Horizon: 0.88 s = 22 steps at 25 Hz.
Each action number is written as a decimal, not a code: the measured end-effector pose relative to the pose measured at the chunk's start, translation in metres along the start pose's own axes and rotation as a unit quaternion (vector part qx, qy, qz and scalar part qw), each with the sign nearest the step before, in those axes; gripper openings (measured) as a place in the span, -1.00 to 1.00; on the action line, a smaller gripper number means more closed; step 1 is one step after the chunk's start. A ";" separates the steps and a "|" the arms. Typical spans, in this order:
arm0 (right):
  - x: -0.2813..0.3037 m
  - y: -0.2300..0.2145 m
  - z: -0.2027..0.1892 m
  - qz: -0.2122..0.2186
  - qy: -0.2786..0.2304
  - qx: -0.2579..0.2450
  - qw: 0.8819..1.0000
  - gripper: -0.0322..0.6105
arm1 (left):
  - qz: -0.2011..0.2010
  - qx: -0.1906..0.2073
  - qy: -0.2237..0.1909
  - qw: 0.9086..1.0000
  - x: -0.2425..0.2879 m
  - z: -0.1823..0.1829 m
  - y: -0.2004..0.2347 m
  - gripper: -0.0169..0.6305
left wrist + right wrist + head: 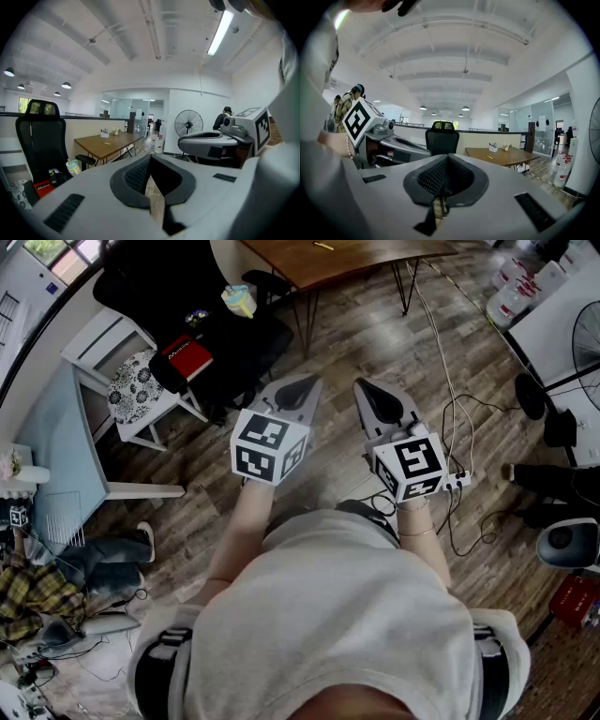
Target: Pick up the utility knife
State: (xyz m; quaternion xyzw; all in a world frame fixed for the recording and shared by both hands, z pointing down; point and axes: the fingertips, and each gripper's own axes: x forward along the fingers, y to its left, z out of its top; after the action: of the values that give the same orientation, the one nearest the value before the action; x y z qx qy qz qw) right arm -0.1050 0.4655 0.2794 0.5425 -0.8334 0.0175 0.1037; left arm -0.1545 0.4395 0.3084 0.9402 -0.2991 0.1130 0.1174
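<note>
yellow utility knife [323, 246] lies flat on the wooden table [366, 261]

Matt grey plastic is being shown by the left hand-held gripper [298, 382] and right hand-held gripper [367, 388]; smooth wood by the desk [361, 255], grained planks by the floor [356, 343].

It was an open-plan office: a wooden surface [107, 143] on hairpin legs, a black office chair [442, 136], glass partitions [123, 110], ceiling strip lights [220, 33], a pedestal fan [188, 124], and cables [461, 423] trailing across wood-look floor [356, 343].
</note>
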 end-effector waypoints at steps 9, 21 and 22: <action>-0.001 -0.007 -0.012 -0.003 0.018 -0.004 1.000 -0.86 | -0.005 0.000 0.014 1.000 0.007 -0.005 -0.005 -0.91; 0.000 -0.030 -0.019 -0.001 0.021 0.008 1.000 -0.86 | -0.018 0.006 0.010 1.000 0.034 0.001 -0.013 -0.91; -0.001 -0.035 -0.019 -0.004 0.019 0.010 1.000 -0.86 | -0.017 0.007 0.011 1.000 0.038 0.002 -0.014 -0.91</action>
State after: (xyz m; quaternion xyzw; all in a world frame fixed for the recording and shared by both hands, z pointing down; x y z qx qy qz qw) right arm -0.0701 0.4545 0.2953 0.5460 -0.8292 0.0353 0.1141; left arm -0.1158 0.4298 0.3154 0.9445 -0.2814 0.1234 0.1161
